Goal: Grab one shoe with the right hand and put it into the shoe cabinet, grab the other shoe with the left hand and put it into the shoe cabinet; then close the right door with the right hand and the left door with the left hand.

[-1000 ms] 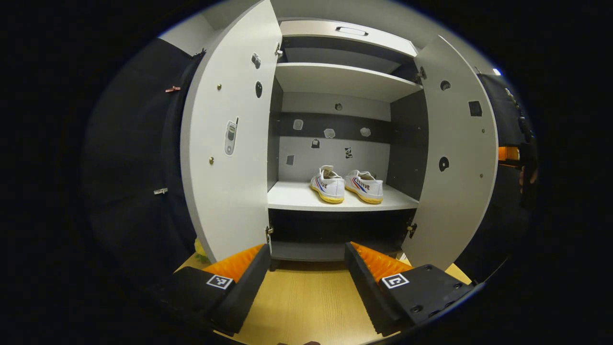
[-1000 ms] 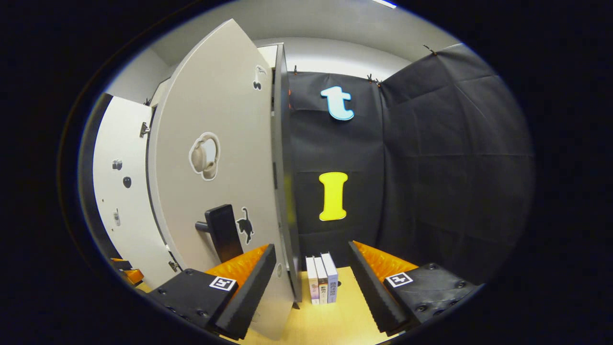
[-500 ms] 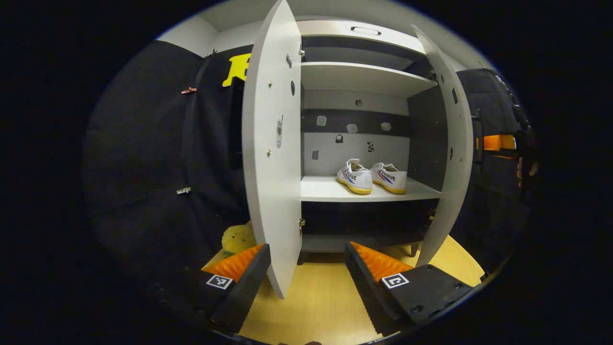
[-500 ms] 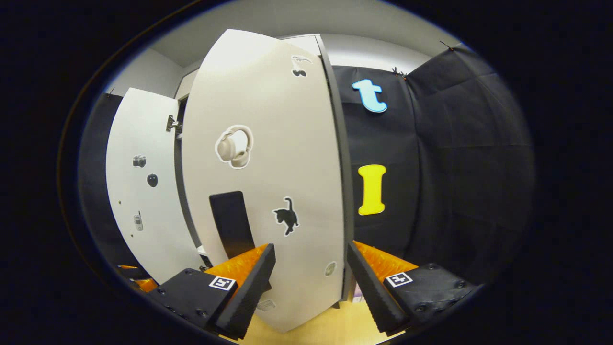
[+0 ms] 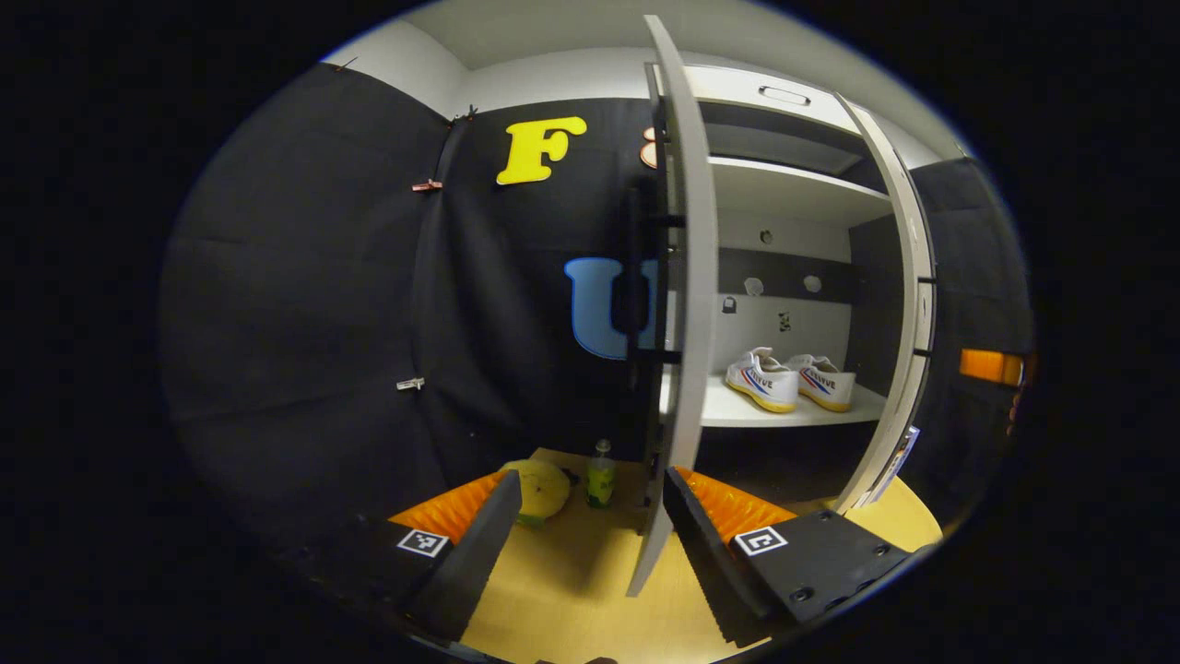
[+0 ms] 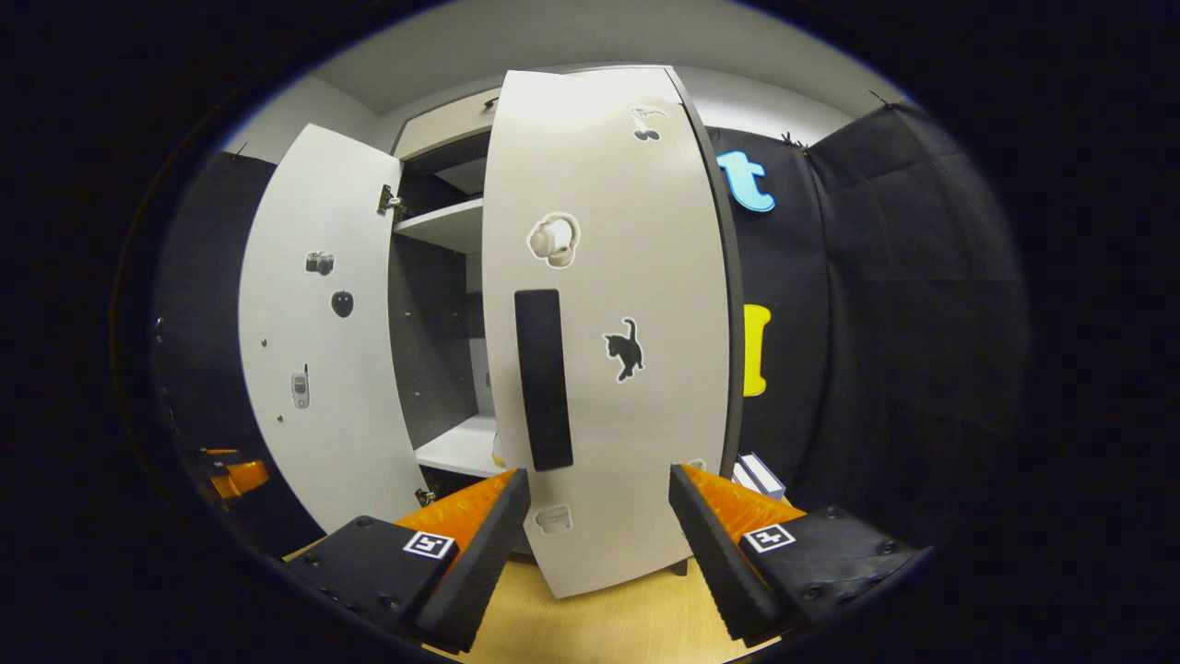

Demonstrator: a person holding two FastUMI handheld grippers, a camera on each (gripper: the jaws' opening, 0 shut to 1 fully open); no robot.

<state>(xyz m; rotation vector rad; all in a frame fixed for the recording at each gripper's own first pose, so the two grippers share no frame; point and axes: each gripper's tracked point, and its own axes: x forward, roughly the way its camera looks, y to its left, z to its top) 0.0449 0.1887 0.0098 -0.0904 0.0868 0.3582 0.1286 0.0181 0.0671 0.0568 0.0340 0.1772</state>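
Inside white shoe cabinet (image 5: 784, 198), two white shoes (image 5: 791, 380) sit together.

The left gripper view looks from low over the bench (image 5: 562, 590), edge-on at the left door (image 5: 687, 277) in mid-frame, into the cabinet (image 5: 784, 203) at right. The right gripper view faces the right door (image 6: 608, 304) close up, centre frame. Both views share the cabinet's inside and both doors.

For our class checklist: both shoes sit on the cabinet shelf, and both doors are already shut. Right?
Not quite. Both shoes do sit on the cabinet shelf, but the left door and right door are both open, as the left gripper view shows.
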